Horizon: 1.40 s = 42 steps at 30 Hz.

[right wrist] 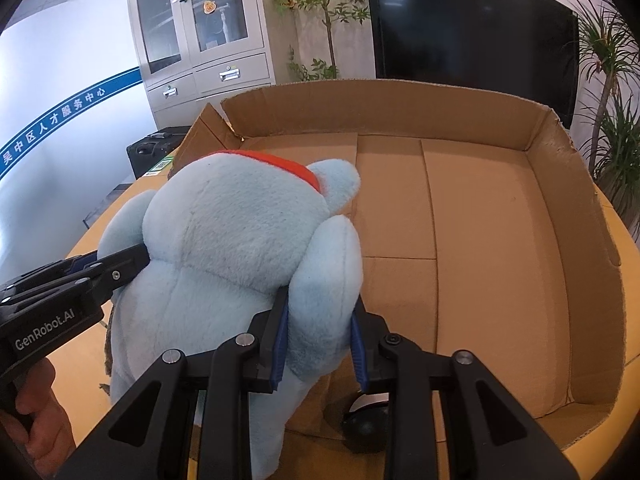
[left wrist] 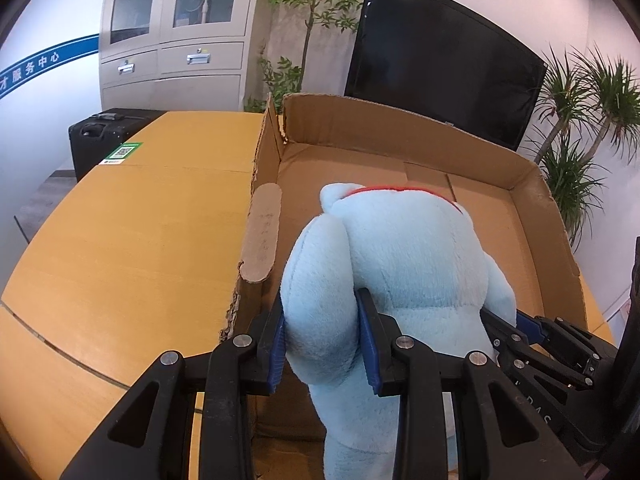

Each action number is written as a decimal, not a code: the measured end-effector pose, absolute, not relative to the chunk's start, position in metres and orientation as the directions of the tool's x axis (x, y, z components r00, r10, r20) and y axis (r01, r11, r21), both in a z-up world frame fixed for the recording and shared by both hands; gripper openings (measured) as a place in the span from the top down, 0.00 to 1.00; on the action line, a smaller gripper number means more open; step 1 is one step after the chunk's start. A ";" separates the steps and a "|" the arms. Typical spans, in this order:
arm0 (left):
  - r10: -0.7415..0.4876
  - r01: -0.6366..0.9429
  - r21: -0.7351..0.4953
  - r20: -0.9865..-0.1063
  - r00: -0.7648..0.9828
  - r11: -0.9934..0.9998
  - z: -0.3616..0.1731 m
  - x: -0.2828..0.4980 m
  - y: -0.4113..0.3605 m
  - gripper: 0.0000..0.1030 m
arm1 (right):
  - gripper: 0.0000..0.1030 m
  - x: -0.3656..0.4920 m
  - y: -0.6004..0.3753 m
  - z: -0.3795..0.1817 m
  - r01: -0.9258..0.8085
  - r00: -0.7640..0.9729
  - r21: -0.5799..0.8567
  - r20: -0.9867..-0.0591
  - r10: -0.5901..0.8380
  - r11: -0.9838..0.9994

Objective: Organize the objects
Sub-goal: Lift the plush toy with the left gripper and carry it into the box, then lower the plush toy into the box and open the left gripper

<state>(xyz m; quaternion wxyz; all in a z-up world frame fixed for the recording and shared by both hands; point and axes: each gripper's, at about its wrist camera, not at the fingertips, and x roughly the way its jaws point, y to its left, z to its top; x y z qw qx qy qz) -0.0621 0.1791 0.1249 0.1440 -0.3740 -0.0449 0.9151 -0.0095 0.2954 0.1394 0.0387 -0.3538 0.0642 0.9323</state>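
A light blue plush toy [left wrist: 408,264] with a red collar hangs between both grippers, seen from behind. My left gripper [left wrist: 322,344] is shut on one plush limb. My right gripper [right wrist: 318,336] is shut on the other limb; it also shows at the right of the left wrist view [left wrist: 516,328]. The toy [right wrist: 240,232] is held over the near left edge of an open, shallow cardboard box [left wrist: 536,216] on the wooden table [left wrist: 132,240]. The box floor [right wrist: 488,240] shows nothing lying on it. The toy's front is hidden.
A black round object [right wrist: 366,420] sits below the box's near wall. A black case [left wrist: 104,132] stands past the table's far left. A grey cabinet [left wrist: 176,40], potted plants [left wrist: 580,128] and a dark screen [left wrist: 440,56] line the back wall.
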 end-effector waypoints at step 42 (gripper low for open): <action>0.281 -0.210 -0.187 -0.627 -0.726 -0.960 0.189 -0.010 0.189 0.05 | 0.12 0.029 0.300 0.202 -0.135 -0.784 -0.009 -0.611 0.112 -0.991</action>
